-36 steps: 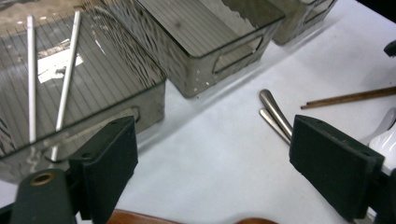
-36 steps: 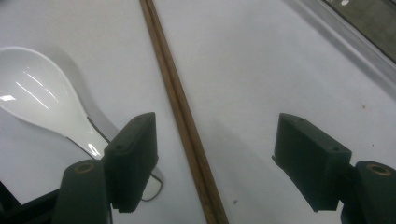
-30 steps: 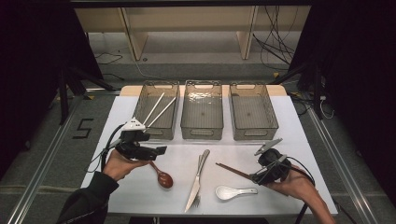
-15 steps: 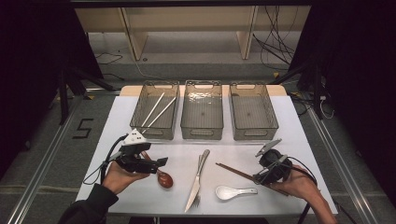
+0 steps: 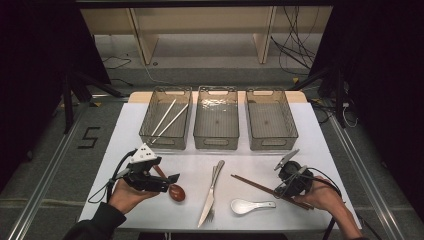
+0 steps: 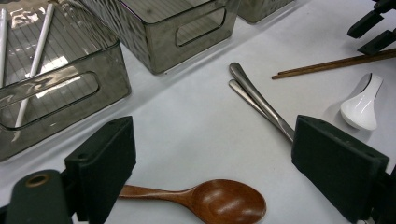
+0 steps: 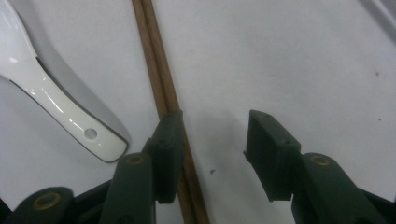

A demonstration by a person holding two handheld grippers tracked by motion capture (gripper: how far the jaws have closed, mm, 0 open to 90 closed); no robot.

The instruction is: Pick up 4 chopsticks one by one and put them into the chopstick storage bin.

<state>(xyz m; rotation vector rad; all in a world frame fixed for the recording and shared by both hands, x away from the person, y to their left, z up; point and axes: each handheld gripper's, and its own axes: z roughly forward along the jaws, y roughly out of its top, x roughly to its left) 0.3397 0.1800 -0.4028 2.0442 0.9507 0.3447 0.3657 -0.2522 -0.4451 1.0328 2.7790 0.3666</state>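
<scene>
Left claw (image 6: pixel 212 163) jaws wide apart, low over the glossy brown wooden spoon (image 6: pixel 205 199) lying flat on the white surface (image 6: pixel 187 121). Right claw (image 7: pixel 212 149) jaws apart, down beside the pair of dark brown wooden chopsticks (image 7: pixel 159 84); one jaw overlaps them, nothing clamped.

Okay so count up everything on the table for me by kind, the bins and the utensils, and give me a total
Clear bins: 3
White chopsticks in the left bin: 2
Brown chopsticks: 2
Wooden spoon: 1
White ceramic spoon: 1
Metal knife: 1
Metal fork, lying under the knife: 1
Total: 11
</scene>
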